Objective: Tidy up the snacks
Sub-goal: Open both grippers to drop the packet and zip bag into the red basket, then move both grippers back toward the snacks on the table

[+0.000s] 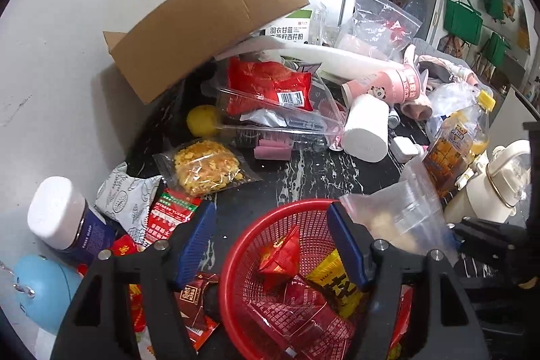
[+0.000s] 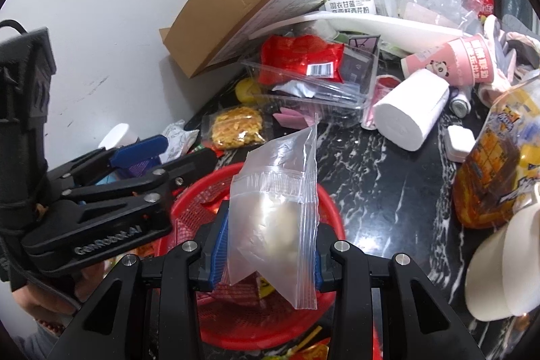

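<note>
A red mesh basket (image 1: 236, 258) (image 2: 324, 201) sits on the black marble table and holds a red pyramid snack (image 1: 280, 258), a yellow packet (image 1: 332, 279) and dark red packets (image 1: 303, 309). My right gripper (image 2: 266, 245) is shut on a clear zip bag with a pale bun inside (image 2: 280, 211) and holds it over the basket; the bag also shows in the left wrist view (image 1: 398, 218). My left gripper (image 1: 273, 242) is open and empty, its right finger over the basket, and it shows in the right wrist view (image 2: 148, 157). A yellow waffle pack (image 1: 202, 167) (image 2: 238, 127) lies behind.
Clutter rings the basket: a cardboard box (image 1: 202, 19), a clear tray (image 1: 276, 120) with a red packet (image 1: 270, 83), a tissue roll (image 1: 366, 134), a pink cup (image 1: 388, 83), an orange drink bottle (image 1: 455, 144), a white-capped jar (image 1: 64, 218), a cream kettle (image 1: 489, 184).
</note>
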Motion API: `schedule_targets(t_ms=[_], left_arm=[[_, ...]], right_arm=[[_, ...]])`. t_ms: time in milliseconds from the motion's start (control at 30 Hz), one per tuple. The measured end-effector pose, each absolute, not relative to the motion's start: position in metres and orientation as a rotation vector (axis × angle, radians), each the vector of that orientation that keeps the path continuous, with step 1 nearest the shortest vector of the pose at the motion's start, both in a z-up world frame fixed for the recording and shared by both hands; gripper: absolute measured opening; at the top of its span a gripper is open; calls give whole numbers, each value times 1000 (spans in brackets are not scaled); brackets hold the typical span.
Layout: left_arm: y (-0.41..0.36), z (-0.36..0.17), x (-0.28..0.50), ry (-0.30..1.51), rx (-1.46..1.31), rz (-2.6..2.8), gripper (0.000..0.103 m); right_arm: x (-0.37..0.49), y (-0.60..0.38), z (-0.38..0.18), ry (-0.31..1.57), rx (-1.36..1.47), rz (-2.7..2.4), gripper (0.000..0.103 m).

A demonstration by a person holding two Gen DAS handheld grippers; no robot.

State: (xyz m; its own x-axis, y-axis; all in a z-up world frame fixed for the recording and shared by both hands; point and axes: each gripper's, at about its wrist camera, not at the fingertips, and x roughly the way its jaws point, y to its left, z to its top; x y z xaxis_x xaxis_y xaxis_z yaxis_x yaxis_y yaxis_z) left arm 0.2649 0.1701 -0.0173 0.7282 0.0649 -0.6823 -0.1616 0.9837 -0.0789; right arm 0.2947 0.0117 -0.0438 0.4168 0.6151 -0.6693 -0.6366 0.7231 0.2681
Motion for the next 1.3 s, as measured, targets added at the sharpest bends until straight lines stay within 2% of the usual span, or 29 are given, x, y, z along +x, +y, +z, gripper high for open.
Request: schedule_targets(t_ms=[167,267,400,900,1300], left_arm=[[173,-14,262,738,-126,140,68],[174,-13,261,736,-128,138,68],[171,-10,260,729,-121,131,68],[154,6,225,701,-90,126,68],[117,47,168,632,-52,94,68]], right_arm=[[296,20,-51,854,-45,808,41],[296,22,-53,865,-56,793,55],[293,19,-49,856,-72,769,61],[264,-5,-25,798,-62,720,61],[210,-47,16,702,-42,672,61]])
